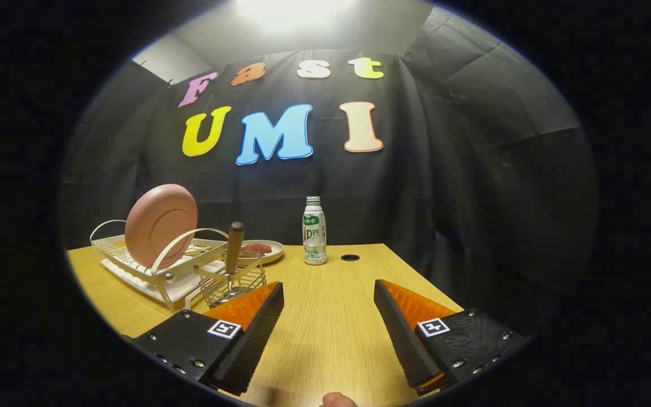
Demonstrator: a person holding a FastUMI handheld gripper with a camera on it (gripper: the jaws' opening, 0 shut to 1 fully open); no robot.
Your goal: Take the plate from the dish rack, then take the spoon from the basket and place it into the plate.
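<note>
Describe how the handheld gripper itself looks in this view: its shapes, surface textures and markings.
The gripper has two wedge-shaped fingers that taper forward over the wooden table, their inner faces covered with finely ribbed pads. Each finger is mounted on a flat plate held by small round screws, and each plate carries a square black-and-white fiducial tag. The fingers stand apart with nothing between them. No cables are visible.

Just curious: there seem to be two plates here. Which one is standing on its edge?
The pink plate stands upright in the dish rack; the pale plate behind lies flat, holding food. The open tool touches neither.
</note>
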